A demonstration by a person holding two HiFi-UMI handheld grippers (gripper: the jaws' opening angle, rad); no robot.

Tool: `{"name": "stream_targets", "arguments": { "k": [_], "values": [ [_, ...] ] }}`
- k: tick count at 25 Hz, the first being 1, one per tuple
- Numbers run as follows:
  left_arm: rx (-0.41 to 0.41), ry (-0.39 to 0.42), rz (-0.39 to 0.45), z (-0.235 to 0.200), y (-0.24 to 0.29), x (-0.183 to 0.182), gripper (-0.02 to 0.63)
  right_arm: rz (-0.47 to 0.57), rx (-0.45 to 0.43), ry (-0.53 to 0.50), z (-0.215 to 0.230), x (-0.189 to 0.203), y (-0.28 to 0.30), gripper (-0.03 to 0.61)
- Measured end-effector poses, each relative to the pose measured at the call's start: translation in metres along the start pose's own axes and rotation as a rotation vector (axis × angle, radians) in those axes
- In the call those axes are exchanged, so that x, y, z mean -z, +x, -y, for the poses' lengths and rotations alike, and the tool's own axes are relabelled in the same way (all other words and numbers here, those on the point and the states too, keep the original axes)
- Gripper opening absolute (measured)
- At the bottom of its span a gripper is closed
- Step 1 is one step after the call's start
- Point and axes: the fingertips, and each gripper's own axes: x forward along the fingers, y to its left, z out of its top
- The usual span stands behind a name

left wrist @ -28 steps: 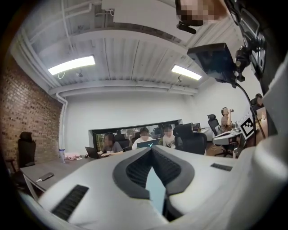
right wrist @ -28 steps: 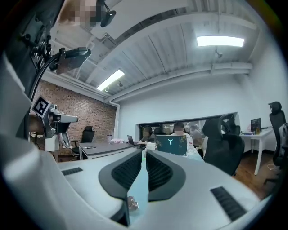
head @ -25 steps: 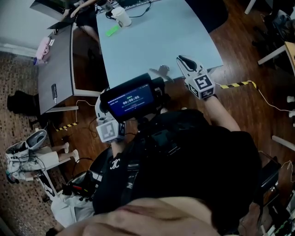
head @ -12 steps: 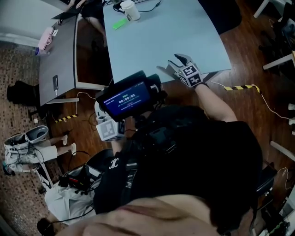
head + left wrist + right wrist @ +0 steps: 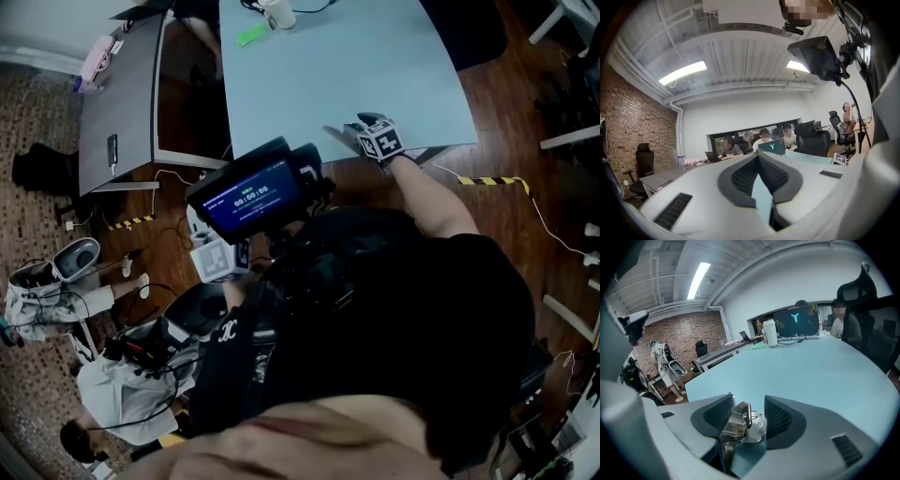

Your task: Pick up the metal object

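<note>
at the near edge of the pale blue tabletop (image 5: 328, 66), the right tool (image 5: 748, 401) has just been opening its jaws; they stand released around the metal object (image 5: 743, 423). the left tool (image 5: 758, 157) is clenched, empty.

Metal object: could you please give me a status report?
Right hand-held gripper just opened wide, astride the metal object on the table. Left hand-held gripper shut, empty. Nothing blocking.
</note>
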Motion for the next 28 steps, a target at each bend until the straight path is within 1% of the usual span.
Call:
{"name": "stream_targets", "arguments": {
  "k": [4, 7, 10, 13, 15, 18, 21, 25, 28],
  "values": [
    [-0.009, 0.014, 0.004, 0.017, -0.012, -0.002, 0.009, -0.082, -0.033, 0.041, 0.005, 0.029, -0.006, 0.225],
    [-0.018, 0.017, 0.002, 0.020, -0.017, -0.002, 0.009, -0.114, -0.057, 0.052, 0.002, 0.038, -0.007, 0.223],
    [-0.023, 0.028, 0.004, 0.020, -0.019, 0.000, 0.009, -0.138, -0.095, 0.068, -0.003, 0.041, -0.004, 0.183],
    [-0.031, 0.021, 0.006, 0.021, -0.020, -0.002, 0.009, -0.156, -0.130, 0.100, -0.008, 0.041, -0.005, 0.141],
    [-0.034, 0.016, 0.008, 0.021, -0.020, -0.004, 0.009, -0.159, -0.138, 0.101, -0.012, 0.039, -0.007, 0.097],
    [-0.035, 0.013, 0.008, 0.021, -0.020, -0.005, 0.009, -0.146, -0.127, 0.061, -0.014, 0.037, -0.009, 0.077],
    [-0.030, 0.011, 0.015, 0.021, -0.019, -0.005, 0.009, -0.110, -0.097, 0.019, -0.011, 0.031, -0.015, 0.064],
    [-0.020, 0.008, 0.015, 0.022, -0.017, -0.007, 0.009, -0.016, -0.050, -0.024, -0.006, 0.004, -0.030, 0.061],
    [-0.008, 0.013, 0.021, 0.022, -0.014, -0.007, 0.009, 0.057, -0.010, -0.031, -0.001, -0.017, -0.042, 0.060]
  ]
}}
